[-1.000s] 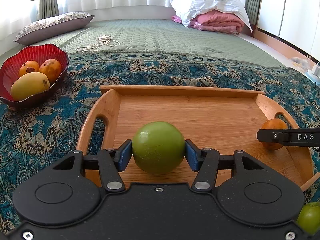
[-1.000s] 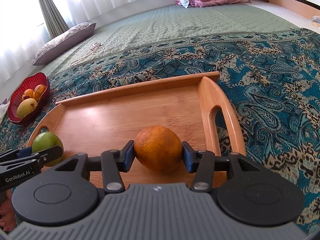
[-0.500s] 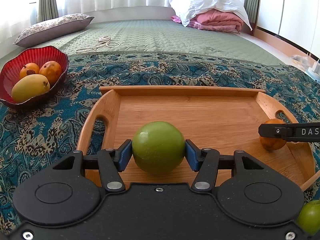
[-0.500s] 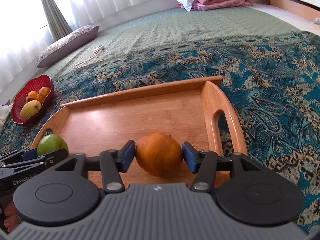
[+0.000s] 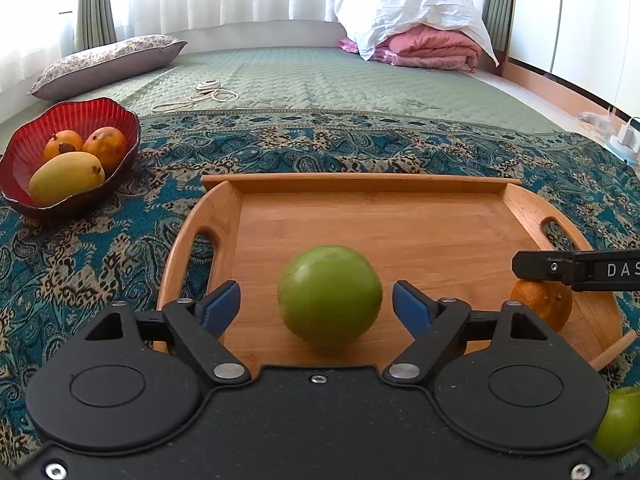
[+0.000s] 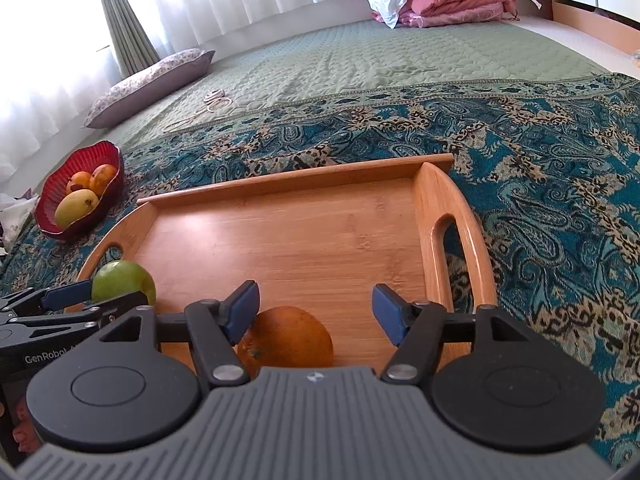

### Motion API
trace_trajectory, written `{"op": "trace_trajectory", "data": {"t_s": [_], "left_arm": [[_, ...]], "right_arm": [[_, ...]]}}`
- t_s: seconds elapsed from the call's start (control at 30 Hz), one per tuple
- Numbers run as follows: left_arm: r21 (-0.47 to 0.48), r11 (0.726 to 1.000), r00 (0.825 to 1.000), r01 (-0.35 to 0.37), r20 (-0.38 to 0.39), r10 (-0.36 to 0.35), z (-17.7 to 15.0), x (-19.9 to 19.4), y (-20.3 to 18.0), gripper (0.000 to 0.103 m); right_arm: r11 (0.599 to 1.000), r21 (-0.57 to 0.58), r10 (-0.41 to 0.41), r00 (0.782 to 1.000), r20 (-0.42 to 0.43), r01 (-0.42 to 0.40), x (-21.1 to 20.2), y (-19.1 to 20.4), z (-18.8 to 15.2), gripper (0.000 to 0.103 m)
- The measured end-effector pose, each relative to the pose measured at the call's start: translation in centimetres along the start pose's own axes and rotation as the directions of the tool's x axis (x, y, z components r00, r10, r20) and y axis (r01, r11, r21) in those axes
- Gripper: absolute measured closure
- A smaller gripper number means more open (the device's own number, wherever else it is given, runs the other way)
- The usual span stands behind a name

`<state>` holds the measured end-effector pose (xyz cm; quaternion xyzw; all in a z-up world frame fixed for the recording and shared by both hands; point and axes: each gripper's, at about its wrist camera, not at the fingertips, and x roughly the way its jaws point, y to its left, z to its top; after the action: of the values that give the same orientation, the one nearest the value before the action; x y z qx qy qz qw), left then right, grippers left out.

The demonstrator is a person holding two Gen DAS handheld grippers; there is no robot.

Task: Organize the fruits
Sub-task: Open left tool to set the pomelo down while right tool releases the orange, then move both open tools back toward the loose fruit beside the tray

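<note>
Patterned teal bedspread (image 5: 100, 264) covers the bed's near end and carries a wooden tray (image 5: 360, 192). At the tray's near edge, the left hand-held gripper (image 5: 316, 306) stands spread around a green fruit (image 5: 330, 292), pads clear of it. The right hand-held gripper (image 6: 316, 310) gapes above an orange (image 6: 288, 338) near the tray's near right corner. A red bowl (image 5: 80, 116) of fruit sits left of the tray.

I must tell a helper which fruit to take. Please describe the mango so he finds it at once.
Look left of the wooden tray, on the patterned blanket, for the red bowl. The mango lies at its front: long and yellow-green, larger than the two round orange fruits behind it.
</note>
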<state>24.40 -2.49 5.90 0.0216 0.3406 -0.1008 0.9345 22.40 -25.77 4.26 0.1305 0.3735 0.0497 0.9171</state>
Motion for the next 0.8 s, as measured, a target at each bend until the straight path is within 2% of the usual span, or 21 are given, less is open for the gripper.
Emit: {"op": "trace_trajectory", "data": {"t_s": [0.13, 0.37, 0.57, 0.8], "left_arm": [[-0.005, 1.000, 1.000, 0.001, 0.017, -0.001, -0.5, -0.9, 0.1, 0.015], [-0.002, 1.000, 0.999, 0.006, 0.048, -0.006, -1.4, -2.7, 0.1, 0.013], [-0.003, 1.000, 0.998, 0.019, 0.067, -0.018, -2.5, -4.3, 0.0, 0.012], [-0.009, 1.000, 0.995, 0.027, 0.099, -0.026, -4.0, -6.5, -0.1, 0.011]], "right_arm": [[1.000, 0.001, 0.013, 1.000, 0.005, -0.013, -0.5, 0.0, -0.5, 0.025], [0.998, -0.061, 0.017, 1.000, 0.014, -0.016, -1.4, 0.9, -1.7, 0.024], [0.996, -0.069, 0.051, 0.998, 0.023, -0.050, -2.6, 1.3, -2.7, 0.024], [0.995, -0.077, 0.074, 0.995, 0.069, -0.069, -4.8, 1.8, -4.0, 0.021]]}}
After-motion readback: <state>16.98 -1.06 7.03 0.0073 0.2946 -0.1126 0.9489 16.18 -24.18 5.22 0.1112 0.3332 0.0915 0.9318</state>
